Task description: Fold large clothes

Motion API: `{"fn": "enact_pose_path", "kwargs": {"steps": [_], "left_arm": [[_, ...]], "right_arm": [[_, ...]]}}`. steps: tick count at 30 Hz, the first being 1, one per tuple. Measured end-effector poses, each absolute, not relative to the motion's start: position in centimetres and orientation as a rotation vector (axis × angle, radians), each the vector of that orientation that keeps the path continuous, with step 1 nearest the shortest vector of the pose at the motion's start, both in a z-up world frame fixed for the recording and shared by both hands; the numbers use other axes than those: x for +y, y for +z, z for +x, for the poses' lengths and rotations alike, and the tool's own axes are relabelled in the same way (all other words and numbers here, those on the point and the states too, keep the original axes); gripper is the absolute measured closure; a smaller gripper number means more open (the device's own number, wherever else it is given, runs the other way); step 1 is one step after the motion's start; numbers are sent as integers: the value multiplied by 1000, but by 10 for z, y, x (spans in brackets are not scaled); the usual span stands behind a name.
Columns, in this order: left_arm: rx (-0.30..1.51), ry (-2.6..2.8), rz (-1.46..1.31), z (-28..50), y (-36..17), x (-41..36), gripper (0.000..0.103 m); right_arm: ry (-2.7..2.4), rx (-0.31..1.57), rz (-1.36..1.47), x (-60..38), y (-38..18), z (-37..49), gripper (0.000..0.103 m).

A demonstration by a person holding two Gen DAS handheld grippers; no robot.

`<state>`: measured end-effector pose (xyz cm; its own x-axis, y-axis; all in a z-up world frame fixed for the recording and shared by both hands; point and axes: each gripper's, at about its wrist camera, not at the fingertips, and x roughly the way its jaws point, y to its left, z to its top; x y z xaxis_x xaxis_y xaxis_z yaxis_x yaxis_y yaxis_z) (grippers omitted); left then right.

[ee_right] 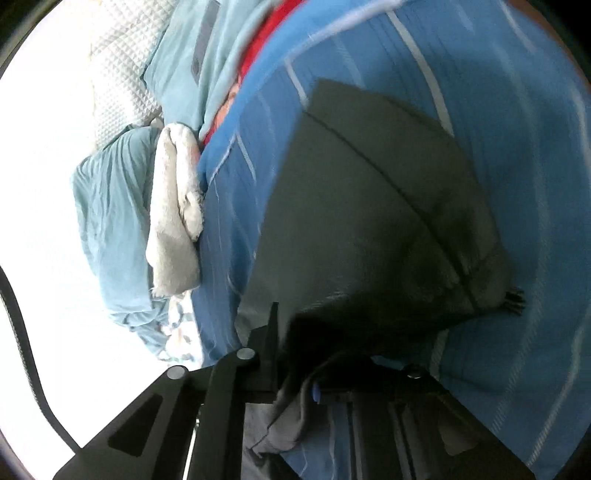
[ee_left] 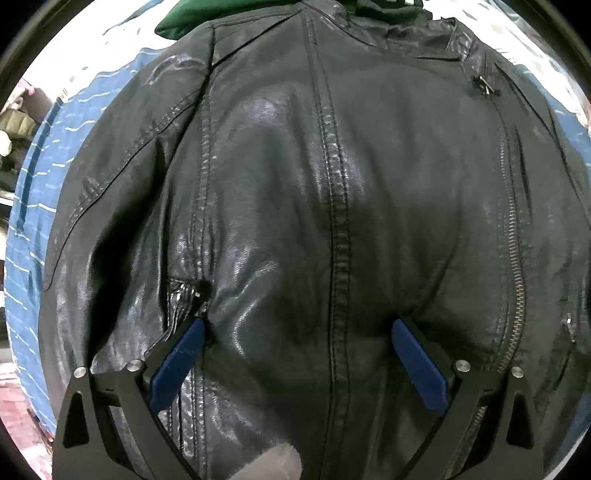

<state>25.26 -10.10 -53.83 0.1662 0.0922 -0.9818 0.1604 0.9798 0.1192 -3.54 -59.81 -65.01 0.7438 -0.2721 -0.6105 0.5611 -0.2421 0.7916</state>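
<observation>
**Two grippers on one black jacket, the fold barely begun**

Two views give us the step. At our left, the left gripper (ee_left: 297, 325) points almost straight down at the black jacket (ee_left: 314, 177), which lies spread on the blue striped bedspread (ee_left: 40, 206). Its jaws stand wide, one blue pad (ee_left: 181, 362) at about 8 o'clock of the view and the other at about 4 o'clock. Their tips look to rest on the leather or just above it, and nothing is pinched between them. We judge this hand is placed to pin the body panel while the other hand works.

At our right, the right gripper (ee_right: 295, 373) is pinched nearly closed on a dark fold of the garment at 6 o'clock of its view. The picture is smeared, so we cannot tell which edge or sleeve it is. A grey-black panel fans out from the jaws toward 1 o'clock over the bedspread.

We judge the first fold is in hand. The next move calls for carrying the gripped part over the body and keeping the left hand steady so the jacket does not slide.

The jacket is glossy, creased leather-like material. A stitched seam runs from 12 to 6 o'clock, and a metal zipper (ee_left: 511, 236) lies at 3 o'clock. A green garment (ee_left: 184, 18) lies beyond the collar at 11 o'clock.
</observation>
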Motion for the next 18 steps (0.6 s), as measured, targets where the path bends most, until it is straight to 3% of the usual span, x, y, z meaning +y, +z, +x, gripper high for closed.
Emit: {"fn": "enact_pose_path", "kwargs": {"steps": [8,13,18], "left_arm": [[1383,19,194,250,-509,-67,0],[1373,118,136,240,-485,-18,0],[1389,256,36,222,-466,51,0]], "right_arm": [[-775,267,1391,-604,-529,25,95],[-703,347,1190,-579,-460,103,95],[-553,542,887,-499,-415,232,95]]}}
